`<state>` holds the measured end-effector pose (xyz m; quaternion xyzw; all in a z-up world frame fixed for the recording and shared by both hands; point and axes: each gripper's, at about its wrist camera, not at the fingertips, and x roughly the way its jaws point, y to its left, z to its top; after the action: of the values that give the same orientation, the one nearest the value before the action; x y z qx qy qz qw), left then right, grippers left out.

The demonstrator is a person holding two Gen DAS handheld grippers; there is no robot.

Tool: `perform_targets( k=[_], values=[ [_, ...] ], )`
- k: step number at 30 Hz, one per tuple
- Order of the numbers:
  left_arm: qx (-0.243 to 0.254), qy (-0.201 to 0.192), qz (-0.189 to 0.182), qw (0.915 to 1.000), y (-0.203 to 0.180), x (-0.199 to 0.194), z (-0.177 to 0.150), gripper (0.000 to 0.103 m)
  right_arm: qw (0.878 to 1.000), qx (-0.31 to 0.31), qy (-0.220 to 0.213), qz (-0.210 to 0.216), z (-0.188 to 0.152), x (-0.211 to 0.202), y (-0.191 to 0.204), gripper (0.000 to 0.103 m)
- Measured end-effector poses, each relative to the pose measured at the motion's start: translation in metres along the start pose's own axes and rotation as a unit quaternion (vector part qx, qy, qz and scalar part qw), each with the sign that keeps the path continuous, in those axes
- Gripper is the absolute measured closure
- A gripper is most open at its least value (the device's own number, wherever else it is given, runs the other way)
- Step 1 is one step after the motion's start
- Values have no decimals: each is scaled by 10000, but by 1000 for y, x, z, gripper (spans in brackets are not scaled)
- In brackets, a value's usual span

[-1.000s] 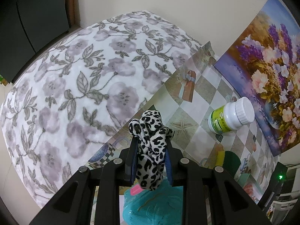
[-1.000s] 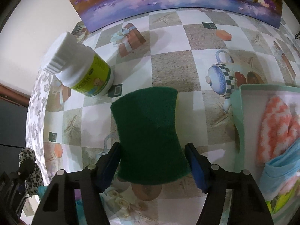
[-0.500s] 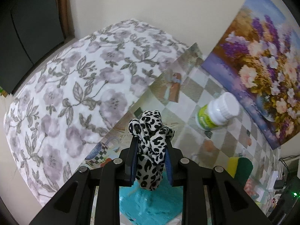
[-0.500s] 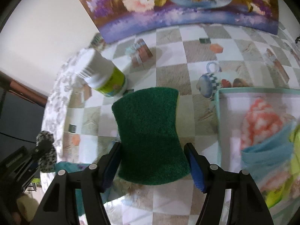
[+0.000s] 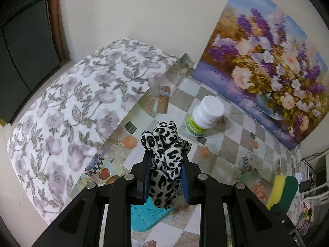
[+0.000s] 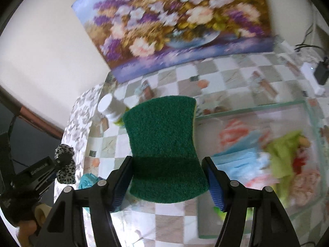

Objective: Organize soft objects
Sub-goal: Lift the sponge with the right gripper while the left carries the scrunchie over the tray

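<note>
Both grippers carry loads above the worktop (image 5: 226,144). The left gripper (image 5: 165,164) is clenched on a leopard-print cloth (image 5: 164,160); the right gripper (image 6: 166,177) clamps a green sponge (image 6: 164,144) by its side edges. The clear box (image 6: 257,108) of soft items lies to the right. Likely best: carry each load level over the box rim, lower it inside, then let go. Open room lies centrally; a bottle (image 5: 203,117) and a painting (image 5: 267,65) bound the far side.
</note>
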<state>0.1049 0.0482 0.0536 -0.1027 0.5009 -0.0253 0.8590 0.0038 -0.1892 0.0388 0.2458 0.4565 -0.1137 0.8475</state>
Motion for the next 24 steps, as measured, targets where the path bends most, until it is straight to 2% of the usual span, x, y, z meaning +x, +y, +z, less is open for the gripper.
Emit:
perform_targets(
  k=[6,11,15,24],
  values=[
    [215,-81,-195,9995,-19,-16,-12,77,9988,316,-155,-341,-2,-21,-40,33],
    [598,-163,-151,9980,-45,-25,-25,77,9957,611,-311,-622,-2,-42,-82,33],
    [895,-96,-412,9951,-71,-31,-39,77,9919,885,-439,-800,-4,-60,-116,33],
    [1763,180,-918,9799,-143,-39,-84,76,9779,1625,-628,-1159,-11,-91,-194,33]
  ],
)
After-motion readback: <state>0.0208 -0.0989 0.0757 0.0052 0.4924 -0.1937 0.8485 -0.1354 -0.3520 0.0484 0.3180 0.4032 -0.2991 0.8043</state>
